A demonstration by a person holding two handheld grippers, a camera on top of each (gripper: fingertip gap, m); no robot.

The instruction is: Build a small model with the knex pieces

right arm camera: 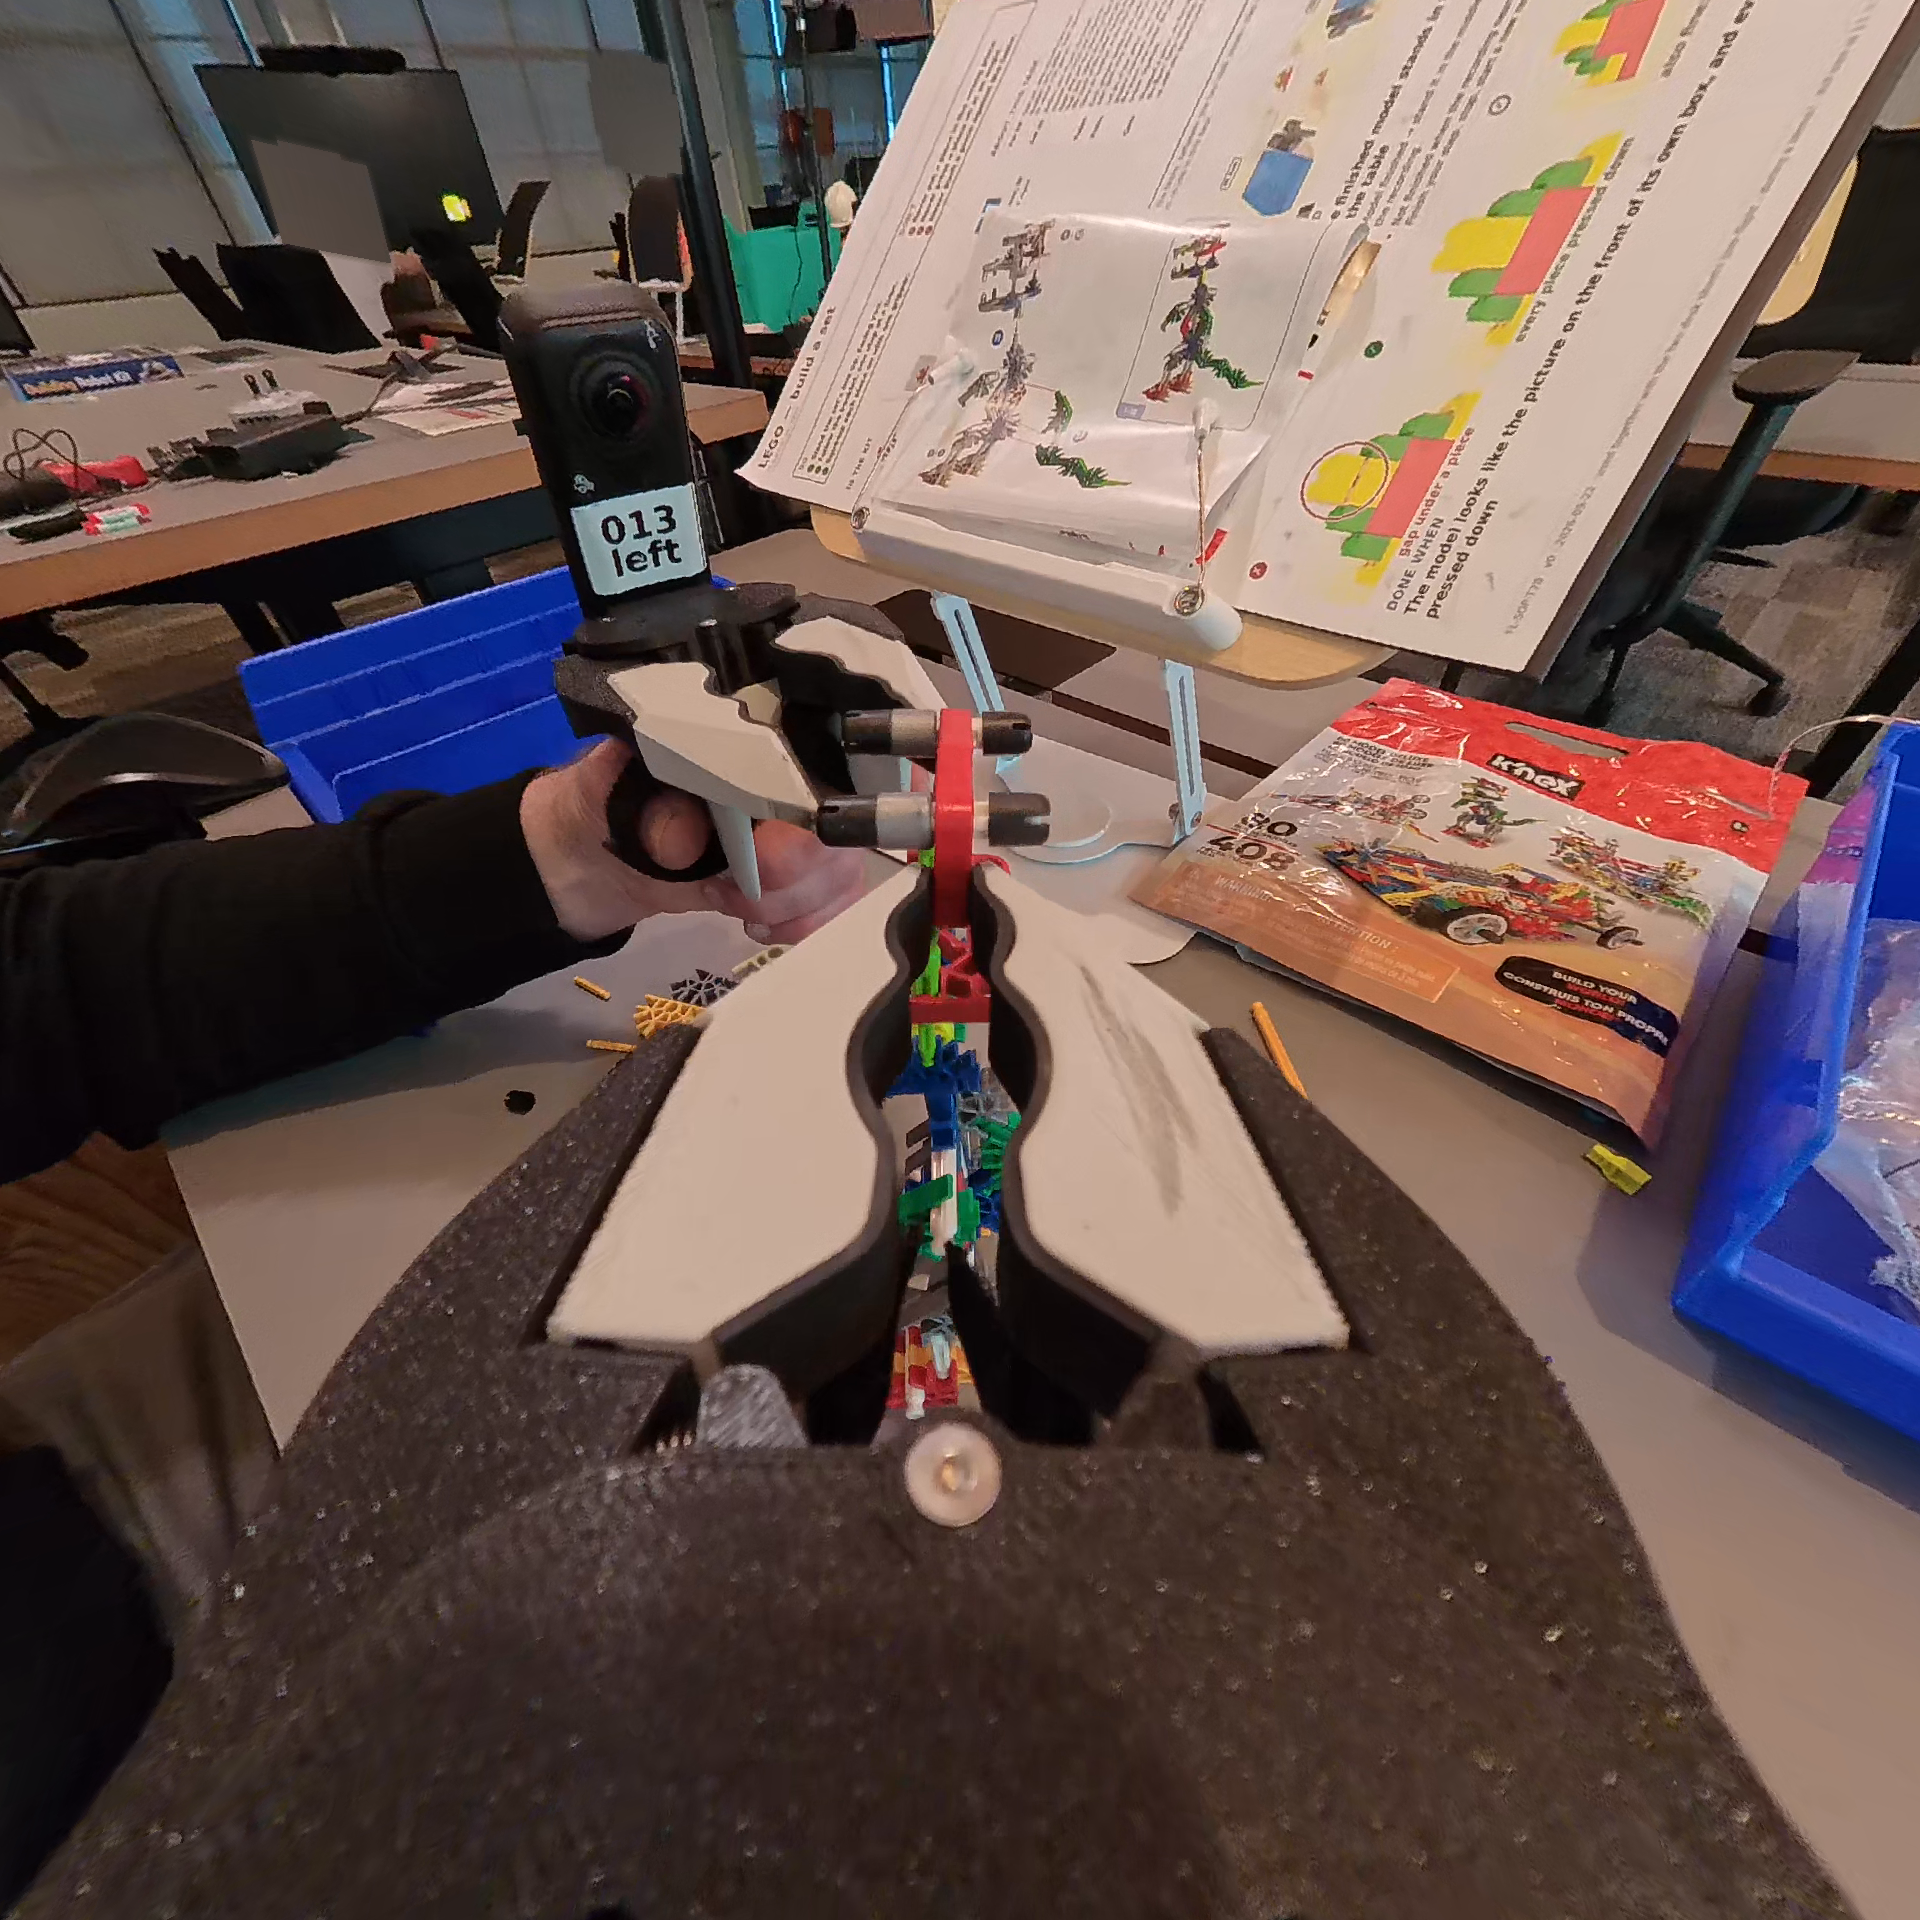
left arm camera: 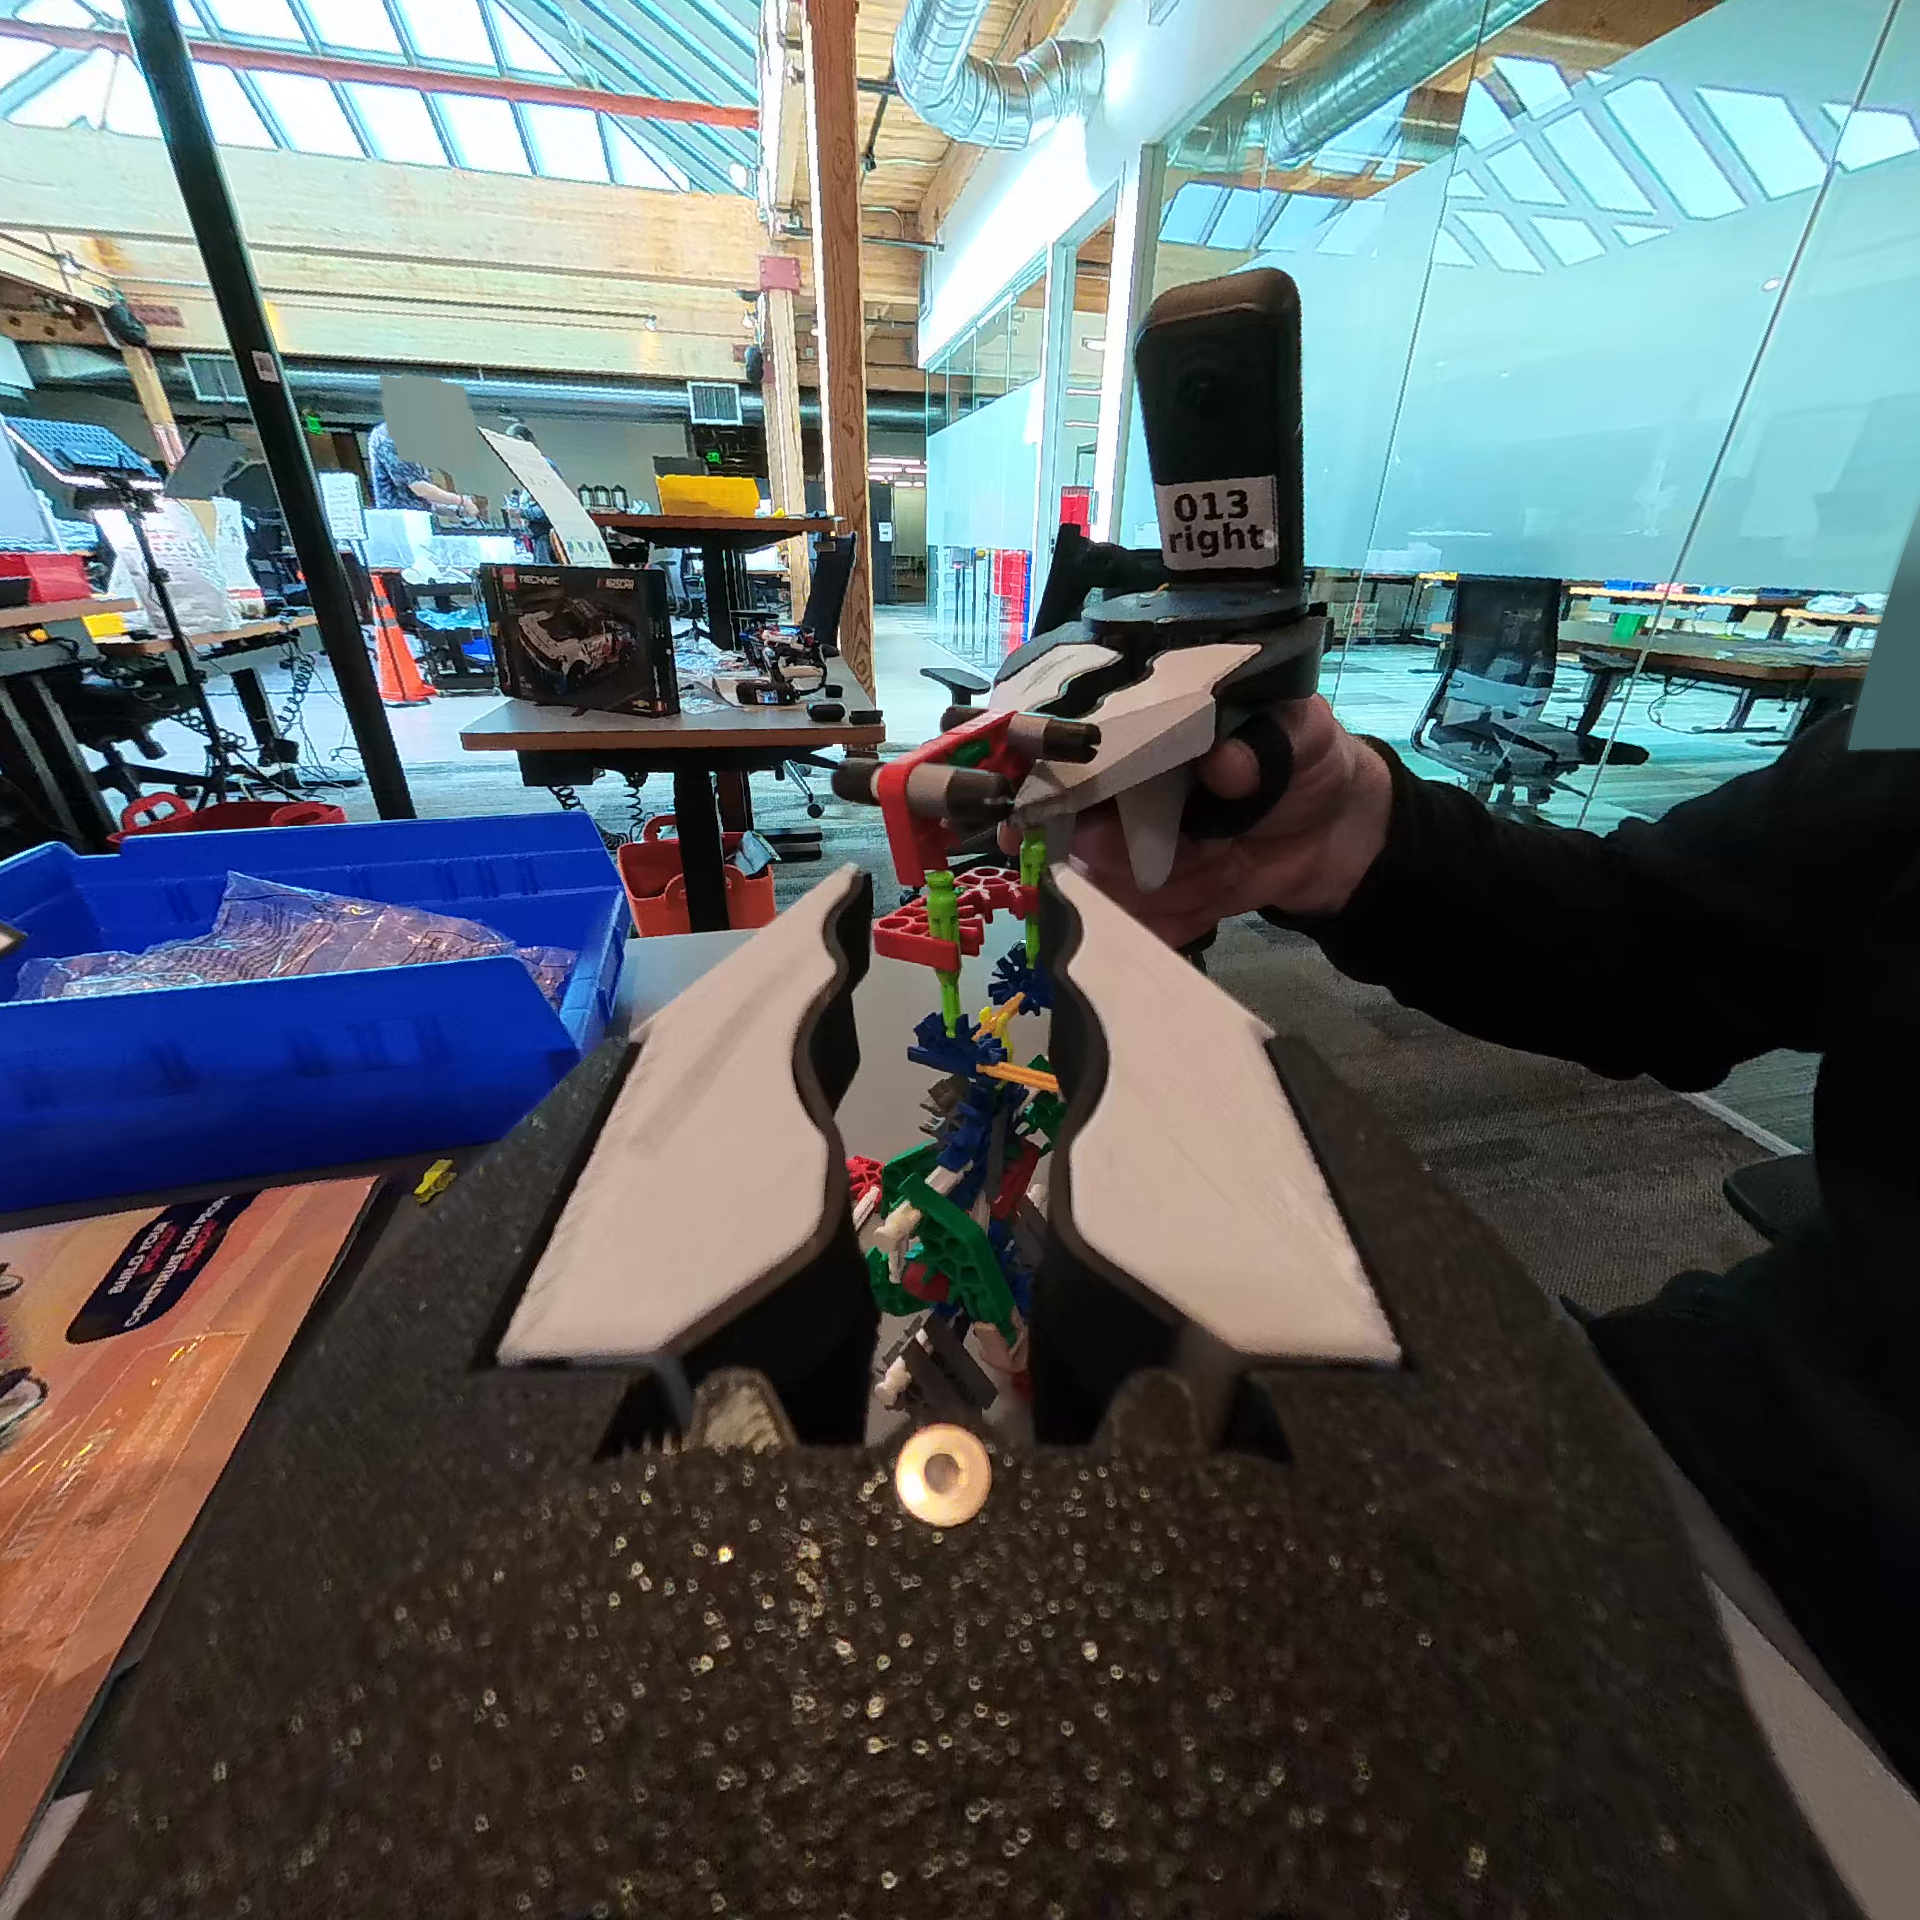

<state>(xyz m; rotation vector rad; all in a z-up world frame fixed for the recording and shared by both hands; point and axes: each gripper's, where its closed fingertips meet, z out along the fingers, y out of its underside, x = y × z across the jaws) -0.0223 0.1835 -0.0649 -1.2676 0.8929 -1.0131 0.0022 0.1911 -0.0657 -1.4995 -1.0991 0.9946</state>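
Note:
A colourful rod-and-connector toy model (left arm camera: 966, 1049) is held upright over the grey table. At its top is a red frame (right arm camera: 951, 769) carrying two grey and black rollers (right arm camera: 904, 821). My right gripper (right arm camera: 951, 888) is shut on the red frame just below the rollers. It also shows in the left wrist view (left arm camera: 987, 769), held in a hand. My left gripper (left arm camera: 961, 888) has its jaws apart on either side of the model's upper part. In the right wrist view, my left gripper (right arm camera: 862, 769) has its near fingertip by a roller's end.
A blue bin (left arm camera: 260, 1039) with plastic bags stands to the left, and another blue bin (right arm camera: 1787, 1195) to the right. A printed toy bag (right arm camera: 1455, 883) lies on the table. An instruction sheet stands on a stand (right arm camera: 1247, 312) behind it. Loose pieces (right arm camera: 665, 1008) lie near the hand. Both grippers' tips are close together, under 4 cm apart.

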